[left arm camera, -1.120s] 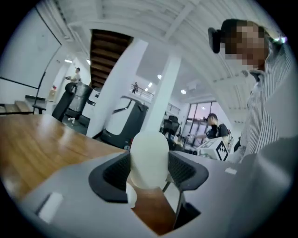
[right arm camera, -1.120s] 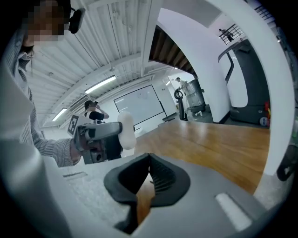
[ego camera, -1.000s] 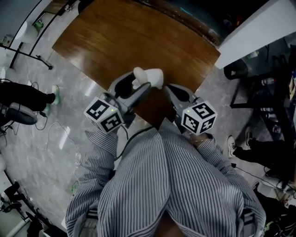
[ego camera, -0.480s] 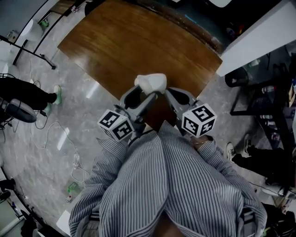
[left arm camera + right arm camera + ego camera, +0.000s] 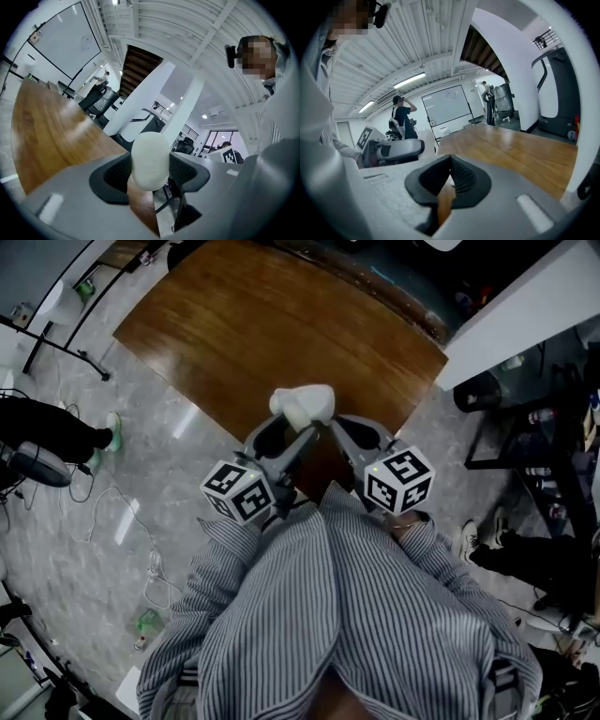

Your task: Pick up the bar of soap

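**A:** Pick status?

**B:** The bar of soap point(image 5: 302, 404) is clamped in the left gripper point(image 5: 150, 169). In the left gripper view both pads press its sides. Its rounded white end stands past them at frame centre.

**A:** Is it off the table?

**B:** I judge yes. In the head view it sits at centre frame, over the near edge of the wooden table point(image 5: 281, 324). In the left gripper view, table and floor show through the gap under it, and nothing appears to support it from below.

**A:** Right gripper?

**B:** On the right gripper point(image 5: 449, 180) the jaws are drawn together with nothing between them. In the head view its tip lies just right of the soap. I can't tell whether it is touching.

**A:** What remains?

**B:** The pick looks essentially complete. The task names no drop-off point, so only a secure hold is left.
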A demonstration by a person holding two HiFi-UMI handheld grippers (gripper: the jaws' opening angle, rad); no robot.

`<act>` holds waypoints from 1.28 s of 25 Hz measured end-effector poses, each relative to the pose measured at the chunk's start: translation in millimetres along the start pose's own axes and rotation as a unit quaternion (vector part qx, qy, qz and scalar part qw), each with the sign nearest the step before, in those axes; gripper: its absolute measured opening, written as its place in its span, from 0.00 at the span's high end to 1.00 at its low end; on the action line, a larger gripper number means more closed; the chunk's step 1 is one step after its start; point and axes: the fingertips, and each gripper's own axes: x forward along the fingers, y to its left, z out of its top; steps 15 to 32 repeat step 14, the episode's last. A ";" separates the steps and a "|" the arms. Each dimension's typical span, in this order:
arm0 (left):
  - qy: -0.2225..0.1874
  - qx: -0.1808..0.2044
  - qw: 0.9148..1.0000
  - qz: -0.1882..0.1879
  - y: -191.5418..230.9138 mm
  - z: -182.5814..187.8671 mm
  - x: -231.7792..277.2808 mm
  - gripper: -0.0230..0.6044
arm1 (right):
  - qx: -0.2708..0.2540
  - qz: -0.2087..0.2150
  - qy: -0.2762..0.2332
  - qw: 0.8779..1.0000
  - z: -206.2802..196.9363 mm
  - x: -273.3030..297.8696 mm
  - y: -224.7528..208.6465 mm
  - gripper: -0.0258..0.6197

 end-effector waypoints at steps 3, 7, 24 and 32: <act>0.002 0.002 1.000 0.003 0.9 -1.1 -1.3 0.54 | -0.002 0.003 0.003 1.000 0.1 0.3 1.8 0.96; 0.001 0.001 1.000 0.000 -0.3 -1.8 -0.7 0.54 | -0.002 0.003 0.006 1.000 -0.2 -1.1 0.8 0.96; 0.001 -0.008 1.000 0.005 3.3 -6.8 -1.4 0.54 | -0.003 0.008 0.012 1.000 -5.6 -0.7 1.4 0.96; 0.001 -0.008 1.000 0.005 3.3 -6.8 -1.4 0.54 | -0.003 0.008 0.012 1.000 -5.6 -0.7 1.4 0.96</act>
